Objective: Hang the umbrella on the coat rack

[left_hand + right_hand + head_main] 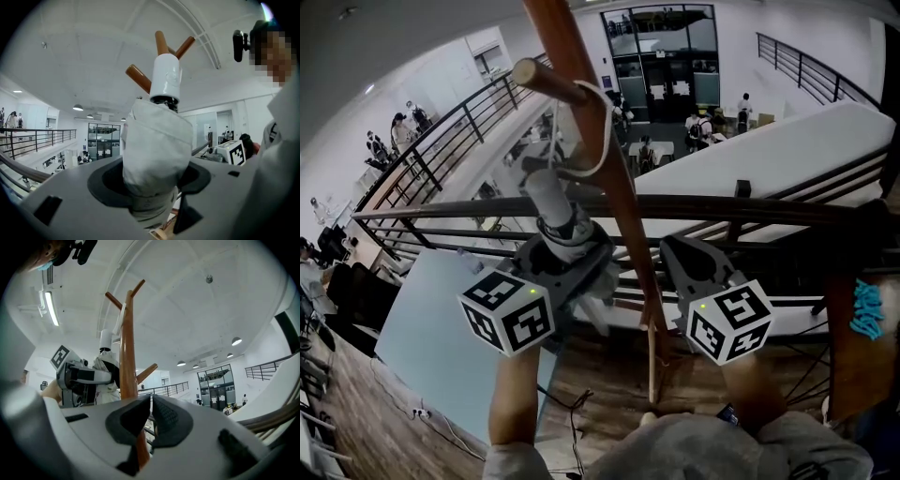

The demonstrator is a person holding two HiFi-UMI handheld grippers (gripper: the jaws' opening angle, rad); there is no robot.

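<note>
At the upper peg [546, 80] of the coat rack [621, 202], the umbrella [157, 150] is upright and folded. Its cloth body is gathered between the jaws of my left gripper [570, 255], which are clamped on it at a wide setting. The white handle [547, 199] stands above the grip, and the cord strap [607, 127] from it appears to be looped over the peg, close against the pole [127, 357]; whether the strap bears any weight I cannot tell. Judgement on handling: this is a compact folding umbrella, light, with a stiff core under soft, bunched fabric that yields to the pads and could slide in a loose grip. The hard handle looks smooth and likely slippery. The fabric body, where I hold it now, is the sounder place to take hold, close under the handle so the strap is free to reach the peg. The strap is thin and limp, so it is best steered by moving the body, not seized. My right gripper [151, 416] is drawn closed to a thin slit with nothing between the pads. The pole runs just beyond its jaws, to their left, untouched as far as I can see. Behind the rack runs a dark railing [469, 208], with an open hall below.
</note>
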